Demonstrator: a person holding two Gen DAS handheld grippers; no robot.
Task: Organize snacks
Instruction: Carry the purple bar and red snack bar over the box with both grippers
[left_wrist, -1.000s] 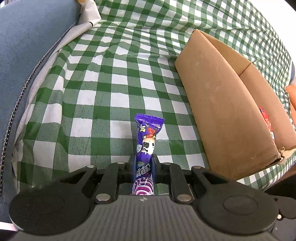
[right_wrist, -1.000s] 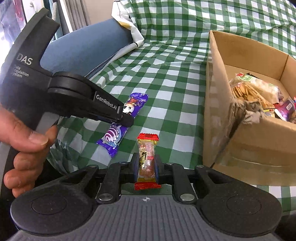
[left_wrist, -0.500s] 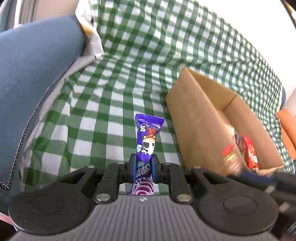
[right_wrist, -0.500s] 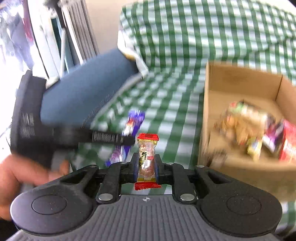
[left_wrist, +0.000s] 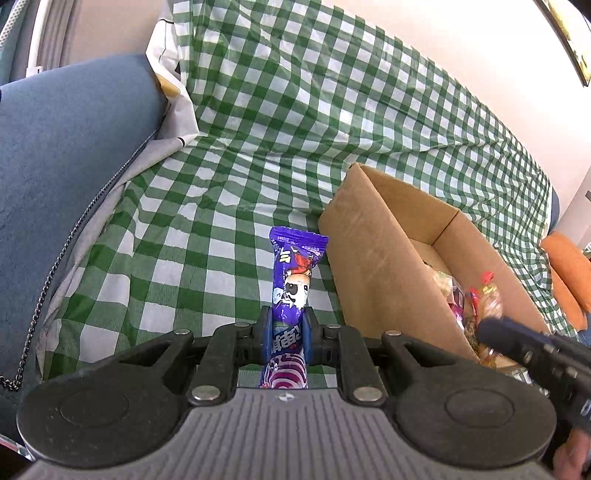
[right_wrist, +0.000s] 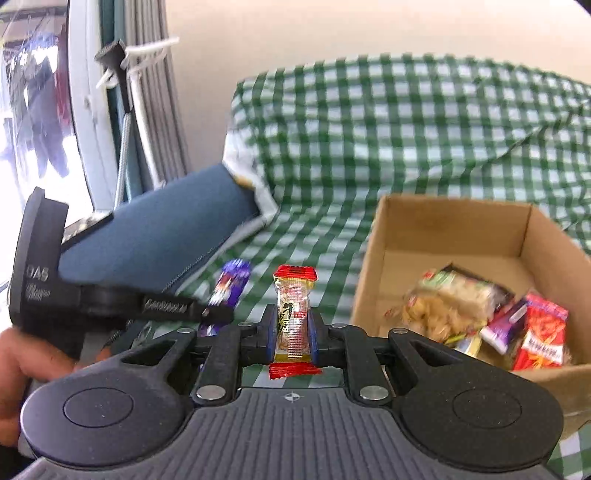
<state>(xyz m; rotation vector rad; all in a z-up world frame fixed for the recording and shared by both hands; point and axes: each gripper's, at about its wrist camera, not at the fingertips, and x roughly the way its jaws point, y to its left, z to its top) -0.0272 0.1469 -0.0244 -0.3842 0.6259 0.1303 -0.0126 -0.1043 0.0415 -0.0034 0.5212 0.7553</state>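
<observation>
My left gripper (left_wrist: 287, 328) is shut on a purple snack packet (left_wrist: 293, 280) and holds it above the green checked cloth (left_wrist: 184, 236), just left of the cardboard box (left_wrist: 373, 266). My right gripper (right_wrist: 293, 328) is shut on a small red-ended snack bar (right_wrist: 293, 314), held in the air left of the box (right_wrist: 454, 229). The box holds several snack packs (right_wrist: 458, 306). The left gripper with the purple packet (right_wrist: 231, 284) shows in the right wrist view. The right gripper's tip (left_wrist: 517, 339) shows over the box in the left wrist view.
A blue cushion (left_wrist: 62, 166) lies at the left of the cloth. An orange cushion (left_wrist: 569, 273) lies at the far right. A window and grey curtain (right_wrist: 147, 92) stand behind the cushion. A hand (right_wrist: 22, 365) holds the left gripper.
Both grippers have risen with their snacks, so the views look over the box's rim into it. The right gripper has come in over the box's near end.
</observation>
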